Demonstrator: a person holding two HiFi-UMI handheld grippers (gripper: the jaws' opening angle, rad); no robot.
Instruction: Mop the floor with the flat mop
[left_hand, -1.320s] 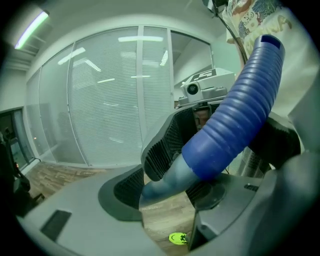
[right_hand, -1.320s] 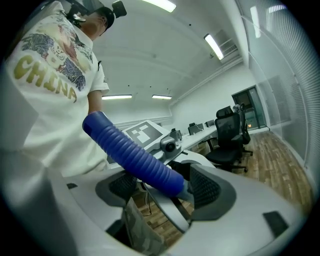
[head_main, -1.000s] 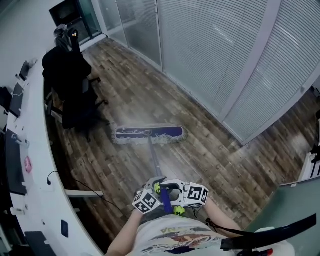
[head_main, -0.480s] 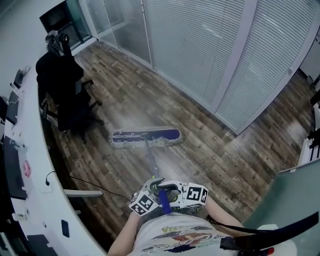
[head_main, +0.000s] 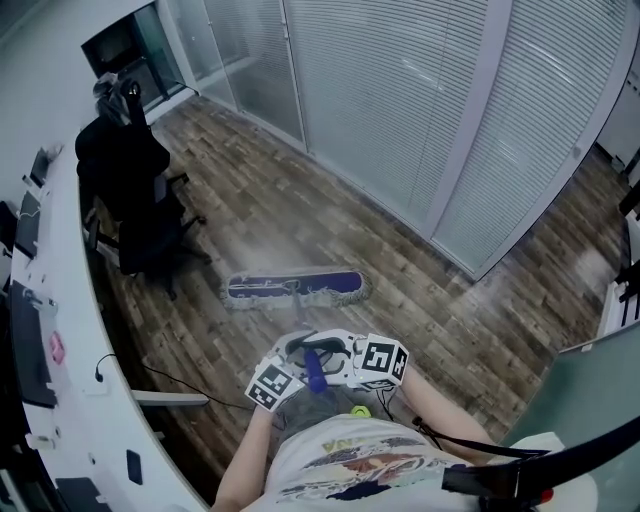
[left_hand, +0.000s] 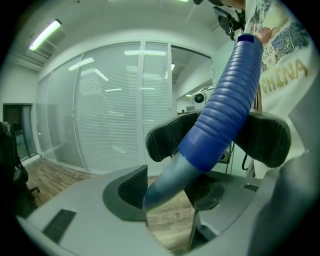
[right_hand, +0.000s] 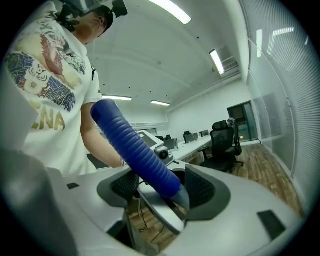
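Our flat mop has its head flat on the wood floor, well ahead of both sets of jaws. The left gripper pinches its handle tight, and the right gripper clamps it just beside. A black office chair stands farther out, to the left.

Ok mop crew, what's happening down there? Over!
Left gripper and right gripper both shut on handle. Mop head flat on floor, straight ahead. Chair close on its left, not touching.
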